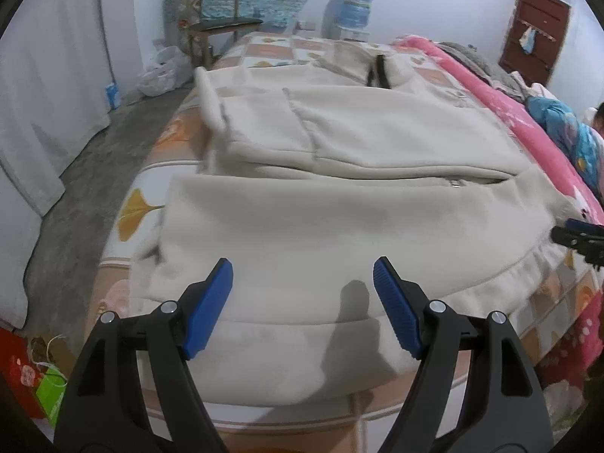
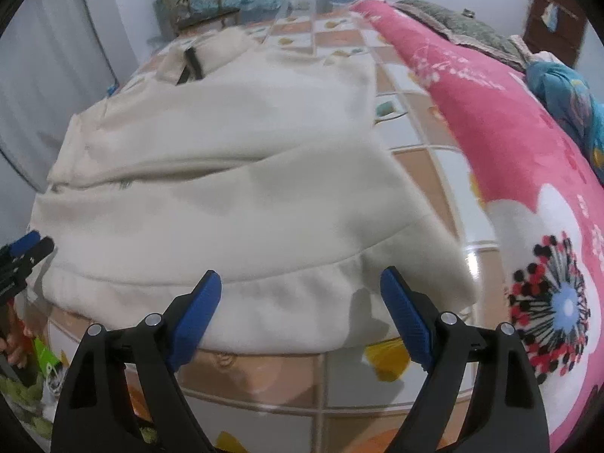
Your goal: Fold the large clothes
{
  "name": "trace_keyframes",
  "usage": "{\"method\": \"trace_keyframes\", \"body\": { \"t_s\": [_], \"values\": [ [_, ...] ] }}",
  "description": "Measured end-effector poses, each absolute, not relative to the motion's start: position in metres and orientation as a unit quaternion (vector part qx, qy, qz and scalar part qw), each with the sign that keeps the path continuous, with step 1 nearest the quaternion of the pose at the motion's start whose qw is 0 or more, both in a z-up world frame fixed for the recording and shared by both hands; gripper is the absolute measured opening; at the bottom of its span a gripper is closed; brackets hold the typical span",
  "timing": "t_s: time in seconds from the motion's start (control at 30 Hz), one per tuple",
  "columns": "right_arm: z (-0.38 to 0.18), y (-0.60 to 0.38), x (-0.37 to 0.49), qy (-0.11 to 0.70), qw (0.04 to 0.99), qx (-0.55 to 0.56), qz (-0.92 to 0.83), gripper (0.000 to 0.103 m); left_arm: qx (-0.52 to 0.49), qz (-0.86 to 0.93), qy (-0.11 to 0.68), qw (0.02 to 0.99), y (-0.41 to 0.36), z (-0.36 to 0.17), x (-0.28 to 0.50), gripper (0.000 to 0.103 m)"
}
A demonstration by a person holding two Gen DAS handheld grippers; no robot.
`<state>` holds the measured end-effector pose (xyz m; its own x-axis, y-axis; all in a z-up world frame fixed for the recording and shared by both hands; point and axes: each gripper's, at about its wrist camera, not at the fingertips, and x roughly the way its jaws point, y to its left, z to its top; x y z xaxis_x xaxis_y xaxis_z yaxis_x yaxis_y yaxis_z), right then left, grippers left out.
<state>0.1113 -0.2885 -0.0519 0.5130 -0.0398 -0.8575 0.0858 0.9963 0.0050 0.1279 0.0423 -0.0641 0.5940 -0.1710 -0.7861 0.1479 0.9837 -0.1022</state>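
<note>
A large cream fleece jacket (image 1: 339, 173) lies spread on the bed, hem toward me, zipper running across and collar at the far end. It also shows in the right wrist view (image 2: 226, 188). My left gripper (image 1: 304, 275) is open and empty, just above the jacket's hem on its left side. My right gripper (image 2: 300, 287) is open and empty above the hem's right corner. The right gripper's tip shows at the right edge of the left wrist view (image 1: 577, 238). The left gripper's tip shows at the left edge of the right wrist view (image 2: 26, 249).
The bed has a checked orange-and-white sheet (image 2: 415, 120). A rolled pink floral blanket (image 2: 509, 158) lies along its right side, with a blue quilt (image 1: 566, 132) behind. A wooden chair (image 1: 219, 26) and a water dispenser (image 1: 355, 7) stand by the far wall. The concrete floor (image 1: 87, 196) is to the left.
</note>
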Motion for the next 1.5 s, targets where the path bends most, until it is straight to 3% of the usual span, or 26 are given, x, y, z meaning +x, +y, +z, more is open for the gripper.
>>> {"method": "trace_keyframes", "body": {
  "t_s": [0.23, 0.57, 0.7, 0.87, 1.2, 1.43, 1.5],
  "values": [
    [-0.068, -0.295, 0.118, 0.511, 0.858, 0.013, -0.046, 0.084, -0.026, -0.070, 0.444, 0.893, 0.055, -0.062, 0.135, 0.073],
    [-0.016, -0.284, 0.137, 0.491, 0.871, 0.007, -0.011, 0.084, 0.014, -0.027, 0.434, 0.900, 0.062, -0.002, 0.154, 0.073],
    [0.007, -0.282, 0.159, 0.497, 0.867, 0.036, 0.024, 0.088, 0.038, -0.033, 0.423, 0.905, 0.054, 0.031, 0.179, 0.082],
    [0.044, -0.290, 0.195, 0.480, 0.872, 0.075, 0.063, 0.090, 0.040, -0.044, 0.407, 0.912, 0.046, 0.058, 0.218, 0.085],
    [0.047, -0.296, 0.311, 0.523, 0.836, 0.127, 0.108, 0.090, 0.053, -0.050, 0.448, 0.891, -0.002, 0.037, 0.339, 0.085],
    [0.016, -0.293, 0.425, 0.545, 0.810, 0.186, 0.115, 0.090, 0.011, -0.086, 0.423, 0.902, -0.047, 0.023, 0.437, 0.084],
    [0.007, -0.289, 0.460, 0.544, 0.809, 0.195, 0.112, 0.088, 0.012, -0.085, 0.427, 0.900, -0.055, 0.014, 0.460, 0.077]
  ]
}}
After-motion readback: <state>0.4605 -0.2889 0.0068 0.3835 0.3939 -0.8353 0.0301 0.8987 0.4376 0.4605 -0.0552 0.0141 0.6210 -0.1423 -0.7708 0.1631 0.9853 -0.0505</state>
